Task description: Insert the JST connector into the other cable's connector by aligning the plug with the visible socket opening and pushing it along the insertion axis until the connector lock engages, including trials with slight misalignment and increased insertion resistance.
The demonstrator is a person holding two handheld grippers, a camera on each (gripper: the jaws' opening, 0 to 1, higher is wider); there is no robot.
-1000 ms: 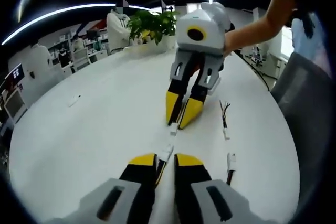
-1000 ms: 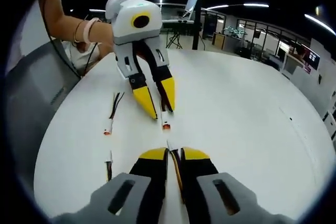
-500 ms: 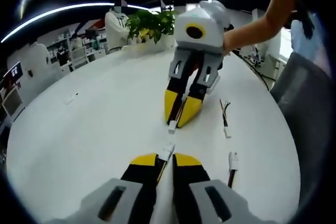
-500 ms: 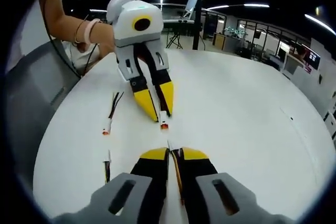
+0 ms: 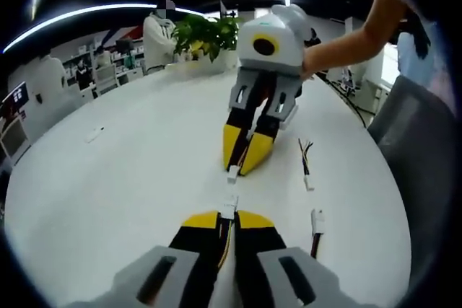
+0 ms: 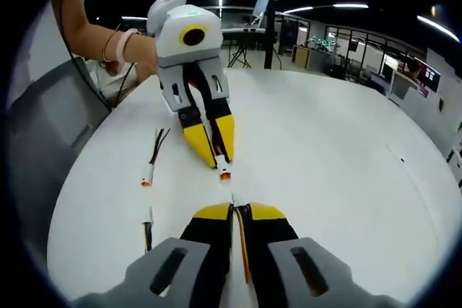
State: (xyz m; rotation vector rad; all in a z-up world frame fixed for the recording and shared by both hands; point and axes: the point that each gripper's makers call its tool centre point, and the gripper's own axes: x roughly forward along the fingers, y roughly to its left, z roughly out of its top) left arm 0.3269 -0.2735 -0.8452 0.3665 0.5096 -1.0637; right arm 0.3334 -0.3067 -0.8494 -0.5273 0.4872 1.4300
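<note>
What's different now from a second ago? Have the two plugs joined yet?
Not joined yet. The two grippers have drawn closer, so the gap between the left connector and the right connector has shrunk, though a small gap remains. The left gripper and right gripper stay clamped on their cables. The two spare cables lie on the table as before.

Two hand-held grippers [image 5: 240, 166] [image 5: 227, 219], each holding one cable; two spare cables [image 5: 304, 166] [image 5: 316, 225] on the worktop [image 5: 130, 171].
</note>
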